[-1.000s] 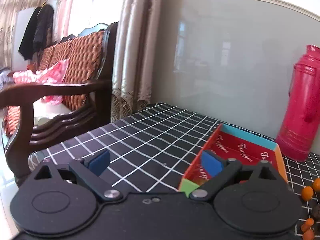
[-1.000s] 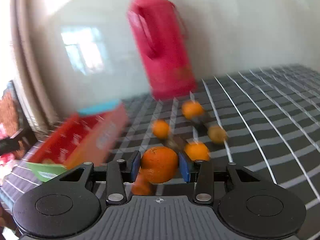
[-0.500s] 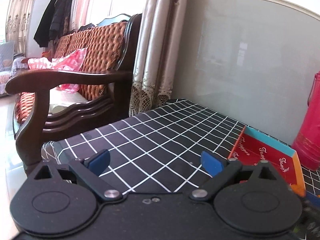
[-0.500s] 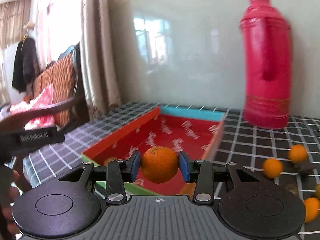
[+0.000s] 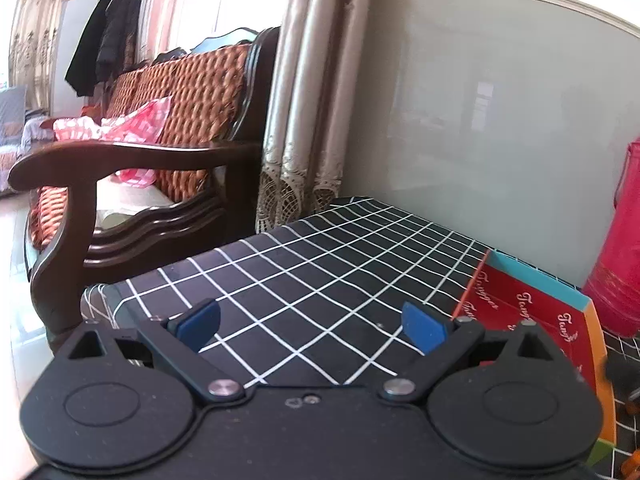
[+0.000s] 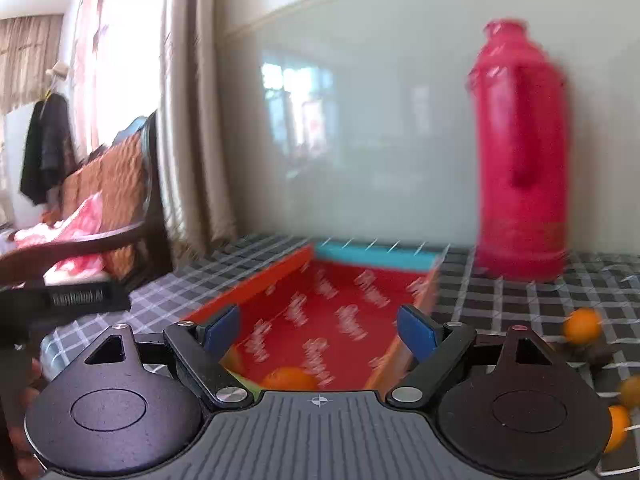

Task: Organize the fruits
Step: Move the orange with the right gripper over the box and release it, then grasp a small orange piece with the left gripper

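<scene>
In the right wrist view my right gripper (image 6: 319, 330) is open and empty above the near end of the red box (image 6: 340, 300). An orange (image 6: 289, 379) lies in the box just below the jaws. More oranges (image 6: 582, 325) lie on the checked cloth to the right. In the left wrist view my left gripper (image 5: 312, 322) is open and empty over the black checked cloth (image 5: 320, 260), left of the red box (image 5: 532, 312).
A tall red thermos (image 6: 520, 152) stands against the wall behind the box, also at the right edge of the left wrist view (image 5: 618, 248). A wooden sofa (image 5: 140, 184) and curtains (image 5: 304, 100) are left of the table. The left gripper's body (image 6: 60, 300) shows at the left.
My right gripper carried the orange over the red box, then opened; the orange now lies in the box. My left gripper stayed open and swung left, away from the box.
</scene>
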Demonstrator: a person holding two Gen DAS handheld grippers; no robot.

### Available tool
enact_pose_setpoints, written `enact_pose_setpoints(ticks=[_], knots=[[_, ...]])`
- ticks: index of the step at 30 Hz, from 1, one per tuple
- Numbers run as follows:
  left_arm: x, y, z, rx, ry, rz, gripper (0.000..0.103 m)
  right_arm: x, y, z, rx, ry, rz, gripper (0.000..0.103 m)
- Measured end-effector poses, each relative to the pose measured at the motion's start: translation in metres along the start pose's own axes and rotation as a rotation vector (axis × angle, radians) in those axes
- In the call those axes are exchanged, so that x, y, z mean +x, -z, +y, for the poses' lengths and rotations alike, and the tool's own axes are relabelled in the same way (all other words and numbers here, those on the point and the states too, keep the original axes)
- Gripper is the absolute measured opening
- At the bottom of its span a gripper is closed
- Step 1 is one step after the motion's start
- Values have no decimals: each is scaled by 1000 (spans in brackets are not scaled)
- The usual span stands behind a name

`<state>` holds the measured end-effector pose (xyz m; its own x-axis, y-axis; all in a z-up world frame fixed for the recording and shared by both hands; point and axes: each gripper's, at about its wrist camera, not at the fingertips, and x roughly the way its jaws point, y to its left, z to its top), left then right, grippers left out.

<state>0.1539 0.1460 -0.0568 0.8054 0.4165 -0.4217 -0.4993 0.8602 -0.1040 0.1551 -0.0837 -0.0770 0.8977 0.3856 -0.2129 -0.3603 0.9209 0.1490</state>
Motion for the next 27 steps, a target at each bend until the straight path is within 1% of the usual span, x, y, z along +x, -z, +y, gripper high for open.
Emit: enact_pose_setpoints(ticks=[1, 2, 5, 7, 9, 12, 15, 17, 20, 21, 24, 26, 27], knots=[[-2, 1, -3, 9, 9, -4, 91, -8, -2, -5, 1, 37, -26, 103], [-4, 1, -8, 19, 23, -10, 91, -16, -4, -12, 0, 82, -55, 103], [-12, 4, -24, 52, 77, -40, 91, -32, -10, -27, -23, 205, -103, 103], [-20, 6, -37, 78, 130, -67, 91, -44, -11, -39, -34, 302, -129, 103], [-28, 10, -51, 106, 186, -91, 91, -53, -10, -55, -33, 380, -132, 103], [-40, 16, -72, 140, 286, -120, 91, -63, -7, -80, 10, 488, -100, 103], [-56, 25, -94, 192, 393, -148, 92, -75, 1, -100, 43, 633, -108, 103], [-64, 33, -109, 229, 462, -149, 92, -81, 4, -113, 58, 683, -101, 103], [-78, 47, -131, 293, 571, -136, 92, -87, 11, -131, 99, 754, -56, 103], [-82, 53, -139, 319, 601, -129, 92, -88, 12, -136, 105, 761, -41, 103], [-90, 71, -160, 397, 643, -97, 89, -94, 16, -147, 128, 736, 0, 103], [-90, 83, -173, 440, 654, -54, 80, -97, 18, -150, 129, 733, -3, 103], [-89, 89, -180, 458, 663, -23, 79, -98, 18, -150, 122, 737, -6, 103]])
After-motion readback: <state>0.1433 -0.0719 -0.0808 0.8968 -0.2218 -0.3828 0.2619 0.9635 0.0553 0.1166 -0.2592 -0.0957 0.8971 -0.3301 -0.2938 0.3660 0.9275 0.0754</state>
